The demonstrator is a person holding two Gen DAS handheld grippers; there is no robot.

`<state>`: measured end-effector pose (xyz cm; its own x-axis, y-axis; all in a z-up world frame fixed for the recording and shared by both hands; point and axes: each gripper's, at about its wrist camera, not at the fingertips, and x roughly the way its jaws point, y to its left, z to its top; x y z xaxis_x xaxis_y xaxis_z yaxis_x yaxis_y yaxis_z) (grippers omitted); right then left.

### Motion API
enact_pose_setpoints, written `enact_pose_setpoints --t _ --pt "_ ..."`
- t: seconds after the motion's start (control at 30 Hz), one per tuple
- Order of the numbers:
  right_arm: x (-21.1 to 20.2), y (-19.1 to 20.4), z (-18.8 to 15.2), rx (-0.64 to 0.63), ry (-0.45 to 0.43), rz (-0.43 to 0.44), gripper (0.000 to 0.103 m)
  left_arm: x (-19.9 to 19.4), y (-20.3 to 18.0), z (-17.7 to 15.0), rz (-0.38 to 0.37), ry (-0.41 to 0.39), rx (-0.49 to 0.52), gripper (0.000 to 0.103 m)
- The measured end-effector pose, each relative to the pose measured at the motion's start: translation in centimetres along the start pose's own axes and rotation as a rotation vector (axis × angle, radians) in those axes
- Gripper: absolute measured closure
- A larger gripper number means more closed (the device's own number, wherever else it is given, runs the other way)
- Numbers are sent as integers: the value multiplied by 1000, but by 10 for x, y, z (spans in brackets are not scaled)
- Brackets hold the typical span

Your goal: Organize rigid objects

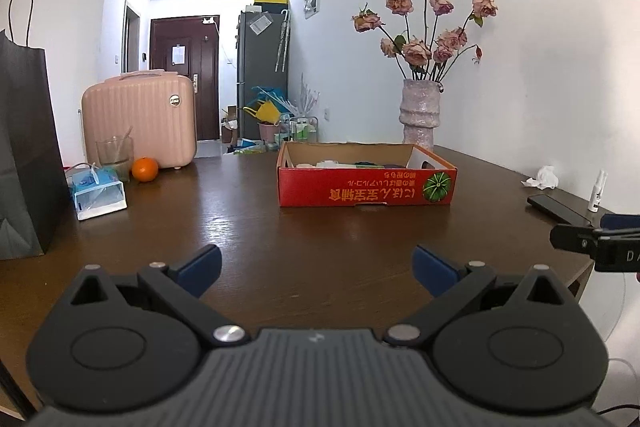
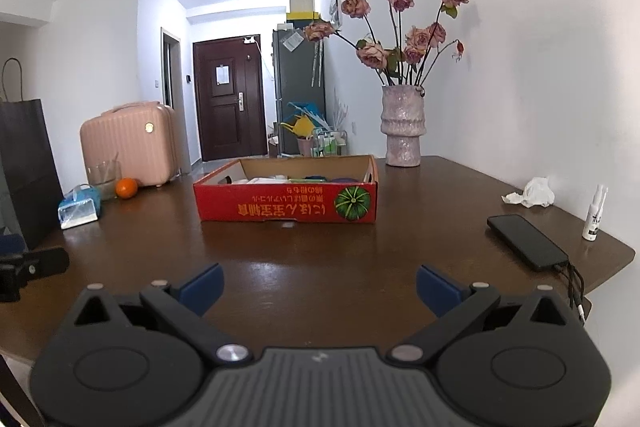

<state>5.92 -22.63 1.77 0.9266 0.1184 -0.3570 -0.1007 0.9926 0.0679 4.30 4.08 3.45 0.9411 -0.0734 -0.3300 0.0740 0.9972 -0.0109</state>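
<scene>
A red cardboard box (image 1: pixel 366 187) (image 2: pixel 286 205) with a pumpkin print stands on the brown table (image 1: pixel 248 227) (image 2: pixel 320 251), several small items lying inside it. My left gripper (image 1: pixel 316 269) hovers over the near table edge, open, nothing between its blue pads. My right gripper (image 2: pixel 318 287) is also open and empty, well short of the box. An orange (image 1: pixel 145 169) (image 2: pixel 126 188), a glass (image 1: pixel 114 155) (image 2: pixel 105 179) and a blue-white carton (image 1: pixel 100 195) (image 2: pixel 78 213) sit at the left. A black phone (image 2: pixel 526 241) (image 1: pixel 558 207) and a small white spray bottle (image 2: pixel 594 215) (image 1: pixel 597 191) lie at the right.
A pink vase (image 1: pixel 419 115) (image 2: pixel 402 125) with dried roses stands behind the box by the wall. A black paper bag (image 1: pixel 28 147) (image 2: pixel 28 167) and a pink suitcase (image 1: pixel 140 115) (image 2: pixel 128 143) stand at the left. A crumpled tissue (image 2: pixel 530 193) lies near the right edge.
</scene>
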Motion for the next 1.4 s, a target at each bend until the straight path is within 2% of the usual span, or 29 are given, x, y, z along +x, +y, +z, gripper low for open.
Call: enact_pose_setpoints --t 1.4 --pt "6 -7 3 33 18 19 0 0 -9 11 -6 -27 14 0"
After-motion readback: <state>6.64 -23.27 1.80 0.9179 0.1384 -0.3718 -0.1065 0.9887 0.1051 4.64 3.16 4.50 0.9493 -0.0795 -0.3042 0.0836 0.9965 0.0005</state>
